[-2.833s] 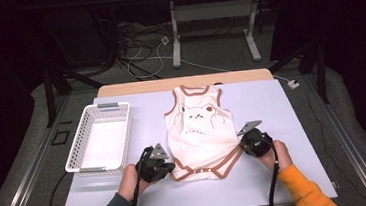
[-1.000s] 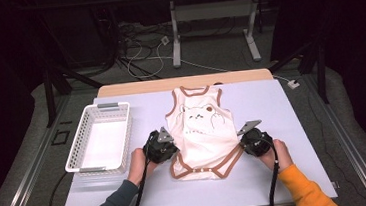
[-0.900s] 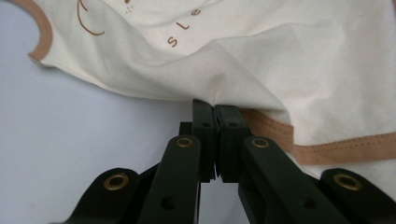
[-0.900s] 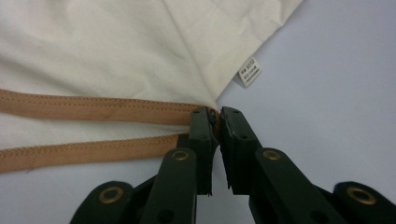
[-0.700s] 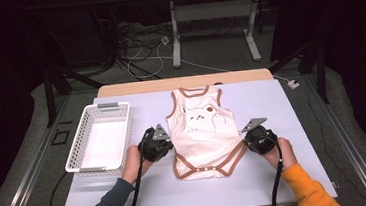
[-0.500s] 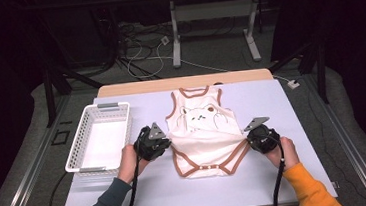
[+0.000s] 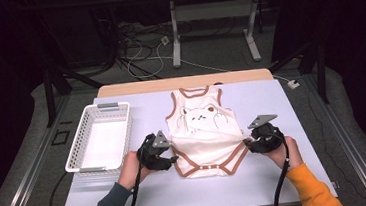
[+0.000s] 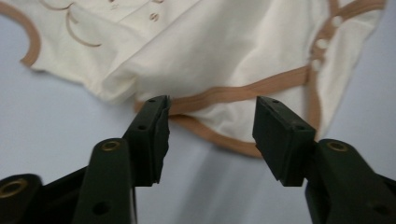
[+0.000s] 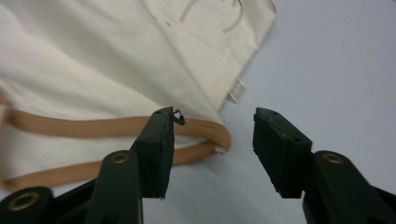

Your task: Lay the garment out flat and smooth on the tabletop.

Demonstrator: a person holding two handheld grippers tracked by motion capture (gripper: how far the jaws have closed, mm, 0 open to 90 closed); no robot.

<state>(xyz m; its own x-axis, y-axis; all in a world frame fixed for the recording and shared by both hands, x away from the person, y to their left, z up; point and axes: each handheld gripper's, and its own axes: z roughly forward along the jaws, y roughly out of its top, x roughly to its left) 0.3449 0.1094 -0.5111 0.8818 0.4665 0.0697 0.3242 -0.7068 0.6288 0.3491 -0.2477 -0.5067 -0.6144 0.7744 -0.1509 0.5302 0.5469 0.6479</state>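
Note:
A cream baby bodysuit (image 7: pixel 204 141) with brown trim and a bear print lies flat on the pale table (image 7: pixel 239 191), creased across its middle. My left gripper (image 7: pixel 171 149) sits at its left side and my right gripper (image 7: pixel 247 143) at its right side. In the left gripper view the left gripper (image 8: pixel 210 130) stands open just above the brown-trimmed leg edge (image 8: pixel 233 93). In the right gripper view the right gripper (image 9: pixel 212 140) is open over the trimmed corner (image 9: pixel 205 133). Both pairs of jaws have just been opening, and no cloth is pinched between them.
A white mesh basket (image 7: pixel 77 147) stands empty at the table's left side, close to my left hand. Bare table surface lies in front of the bodysuit and to its right. Beyond the far edge are cables and table legs on the floor.
Both grippers, shut on the bodysuit's sides a second ago, have opened and let the cloth go. Both hands have lifted slightly.

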